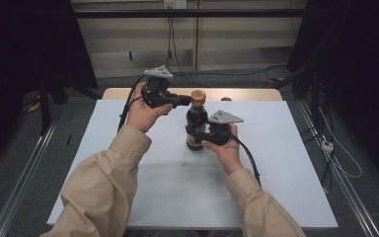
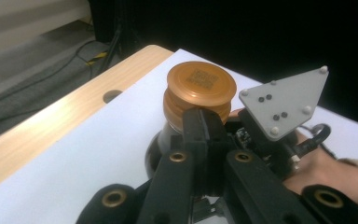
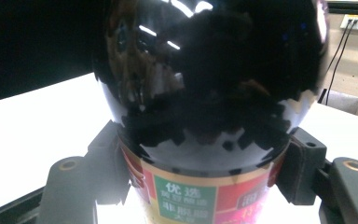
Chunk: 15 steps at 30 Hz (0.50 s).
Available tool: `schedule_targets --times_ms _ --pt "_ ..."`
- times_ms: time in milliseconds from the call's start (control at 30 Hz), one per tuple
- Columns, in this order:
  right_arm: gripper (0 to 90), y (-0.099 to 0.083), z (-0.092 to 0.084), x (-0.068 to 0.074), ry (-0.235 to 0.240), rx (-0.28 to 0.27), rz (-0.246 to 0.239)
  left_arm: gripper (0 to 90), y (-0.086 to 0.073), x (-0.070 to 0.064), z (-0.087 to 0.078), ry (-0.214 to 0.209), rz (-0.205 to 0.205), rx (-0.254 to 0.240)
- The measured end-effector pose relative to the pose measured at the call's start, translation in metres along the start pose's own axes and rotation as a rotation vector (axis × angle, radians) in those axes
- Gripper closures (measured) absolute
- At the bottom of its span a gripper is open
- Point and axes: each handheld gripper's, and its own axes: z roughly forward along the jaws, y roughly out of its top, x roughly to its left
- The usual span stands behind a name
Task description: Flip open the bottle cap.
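A dark glass bottle [image 1: 196,126] with an orange cap [image 1: 198,96] stands upright near the middle of the white table [image 1: 276,168]. My right gripper [image 1: 201,138] is shut on its lower body at the label; in the right gripper view the black pads [image 3: 109,154] press both sides of the bottle [image 3: 209,84] over the red and green label [image 3: 186,196]. My left gripper [image 1: 187,101] comes in from the left at cap height. In the left gripper view its jaws [image 2: 203,116] are shut together, tips against the ribbed skirt of the cap [image 2: 201,84], with nothing between them.
The white sheet covers a wooden tabletop whose far edge [image 1: 128,93] shows, with a round hole [image 2: 112,95] in it. Cables lie on the floor behind and to the right [image 1: 335,158]. Metal rails [image 1: 24,173] run along both sides of the table.
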Motion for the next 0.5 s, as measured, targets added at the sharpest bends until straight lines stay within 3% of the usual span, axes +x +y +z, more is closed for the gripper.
schedule_targets --times_ms 267,500 --pt "31.6 0.0003 -0.0005 -0.0010 -0.002 0.004 0.011 90.0 0.0044 -0.0037 0.0019 0.030 0.038 0.022" --pt "31.7 -0.0003 -0.0005 -0.0010 -0.001 0.002 0.011 90.0 0.0057 -0.0038 0.0025 0.027 0.027 0.024"
